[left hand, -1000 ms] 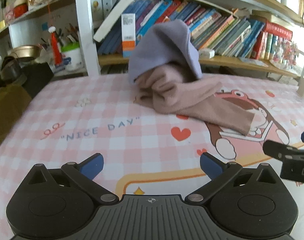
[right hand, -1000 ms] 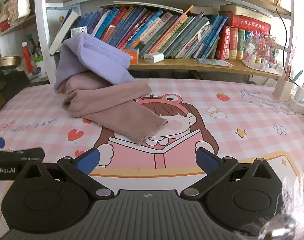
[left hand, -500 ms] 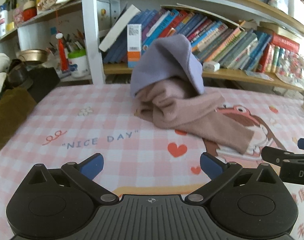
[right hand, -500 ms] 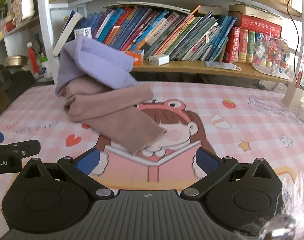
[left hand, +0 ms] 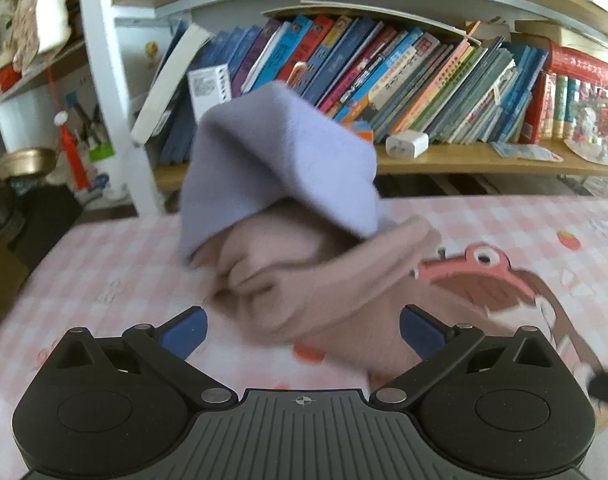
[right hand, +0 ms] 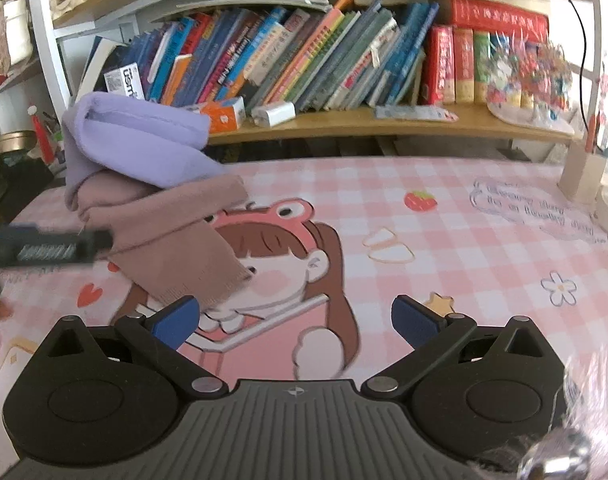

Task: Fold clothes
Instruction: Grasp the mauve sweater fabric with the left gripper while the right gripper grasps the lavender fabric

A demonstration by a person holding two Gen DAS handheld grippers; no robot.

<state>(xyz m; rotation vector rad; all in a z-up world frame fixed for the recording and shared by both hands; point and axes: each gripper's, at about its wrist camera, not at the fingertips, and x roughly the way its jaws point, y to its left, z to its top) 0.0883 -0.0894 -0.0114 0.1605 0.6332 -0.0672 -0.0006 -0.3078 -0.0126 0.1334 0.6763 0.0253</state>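
A crumpled pile of two garments lies on the pink checked tablecloth: a lilac garment draped over a dusty-pink one. In the right wrist view the lilac garment sits at the left and a dusty-pink sleeve trails toward me. My left gripper is open, its blue fingertips close in front of the pink cloth. My right gripper is open too, its left fingertip just short of the sleeve's cuff. The left gripper's black finger crosses the left edge of the right wrist view.
A wooden shelf packed with books runs behind the table. A white shelf post and cluttered items stand at the left. A pen holder sits at the table's right edge. Cartoon print covers the cloth's middle.
Both grippers have moved forward toward the garment pile, which now looms larger. The left gripper has swung right. Both stay open.
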